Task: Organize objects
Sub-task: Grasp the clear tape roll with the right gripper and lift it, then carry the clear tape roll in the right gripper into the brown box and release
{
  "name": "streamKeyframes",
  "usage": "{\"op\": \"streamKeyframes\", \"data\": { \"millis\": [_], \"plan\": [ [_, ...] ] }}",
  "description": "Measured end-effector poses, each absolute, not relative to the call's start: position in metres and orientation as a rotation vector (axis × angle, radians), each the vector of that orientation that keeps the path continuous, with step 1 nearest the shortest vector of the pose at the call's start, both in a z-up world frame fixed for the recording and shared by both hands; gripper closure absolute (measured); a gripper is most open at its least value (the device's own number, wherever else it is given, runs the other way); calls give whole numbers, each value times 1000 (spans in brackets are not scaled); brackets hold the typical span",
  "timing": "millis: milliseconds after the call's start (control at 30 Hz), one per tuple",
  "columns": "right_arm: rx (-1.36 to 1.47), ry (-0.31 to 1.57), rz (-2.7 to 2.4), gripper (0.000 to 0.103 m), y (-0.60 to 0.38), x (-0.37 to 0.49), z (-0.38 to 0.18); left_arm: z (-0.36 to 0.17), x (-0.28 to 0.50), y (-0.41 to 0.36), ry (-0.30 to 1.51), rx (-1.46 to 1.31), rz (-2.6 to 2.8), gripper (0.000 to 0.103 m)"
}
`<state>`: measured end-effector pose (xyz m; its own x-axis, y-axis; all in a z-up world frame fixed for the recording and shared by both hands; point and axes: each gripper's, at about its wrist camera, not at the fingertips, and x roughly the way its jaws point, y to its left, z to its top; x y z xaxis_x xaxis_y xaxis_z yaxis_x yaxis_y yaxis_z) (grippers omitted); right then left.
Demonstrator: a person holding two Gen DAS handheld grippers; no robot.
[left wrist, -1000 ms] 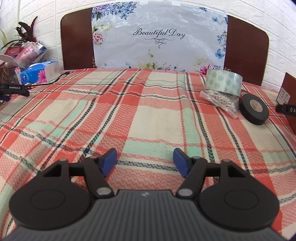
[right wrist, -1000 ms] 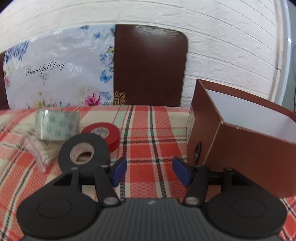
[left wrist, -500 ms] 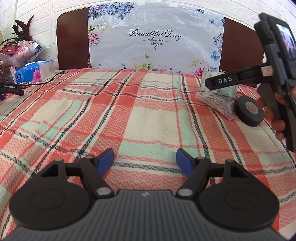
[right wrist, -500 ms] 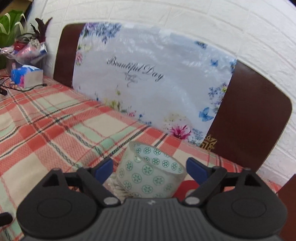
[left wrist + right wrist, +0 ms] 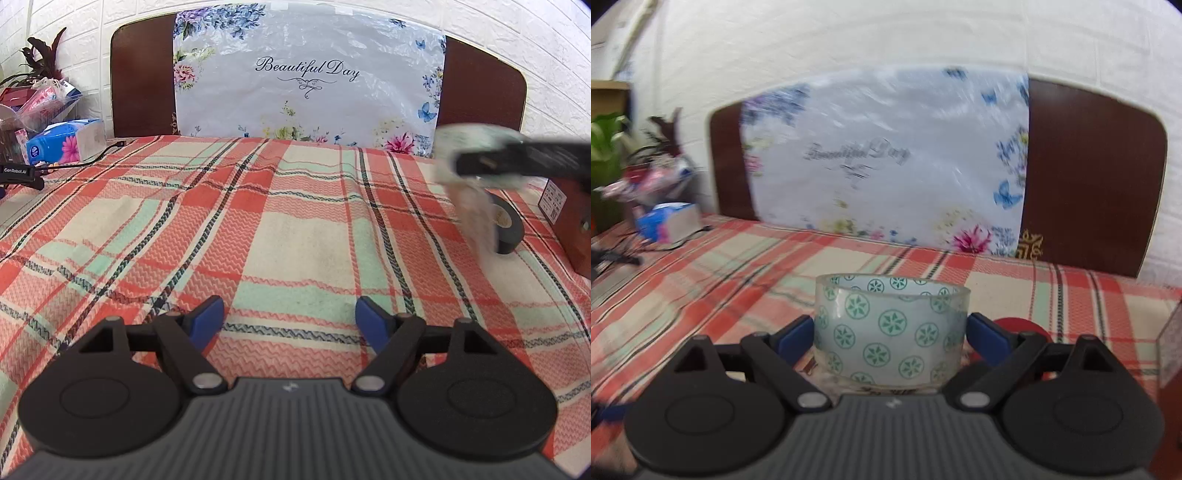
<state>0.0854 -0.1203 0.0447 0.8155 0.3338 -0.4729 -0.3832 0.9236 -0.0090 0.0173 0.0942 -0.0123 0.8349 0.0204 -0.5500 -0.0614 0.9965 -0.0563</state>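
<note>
A clear tape roll printed with green rosettes sits between the blue pads of my right gripper. The jaws are closing and both pads touch its sides. In the left wrist view that roll is a blur above the plaid cloth, with a pale blurred thing hanging under it. A black tape roll lies beside a brown box. A red tape roll shows behind the right pad. My left gripper hovers over bare cloth, jaws opening, nothing between them.
A plaid cloth covers the surface. A brown headboard with a floral plastic sheet stands at the back. At the far left are a blue tissue box, a cable, a black device and a plant.
The right gripper swung from the brown box to the patterned tape roll, opened wide around it, then closed and lifted it. The left jaws widened a little; that hand stayed put.
</note>
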Motion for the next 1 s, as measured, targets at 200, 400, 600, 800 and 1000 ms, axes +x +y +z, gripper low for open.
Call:
{"op": "streamKeyframes", "data": {
  "millis": [200,400,600,800,1000],
  "plan": [
    [-175,507,394,11,-168,-23,30,-12,18,91,593,-60,36,20],
    [-259,586,305,11,-176,-53,2,13,13,78,658,-188,-95,32],
    [-234,553,304,6,-181,-56,4,61,-11,9,623,-105,-419,33],
    [-223,520,271,10,-195,-66,5,67,-29,-31,625,-26,-564,32],
    [-161,509,105,4,-264,-91,16,65,-20,-42,670,-47,-624,32]
  ]
}}
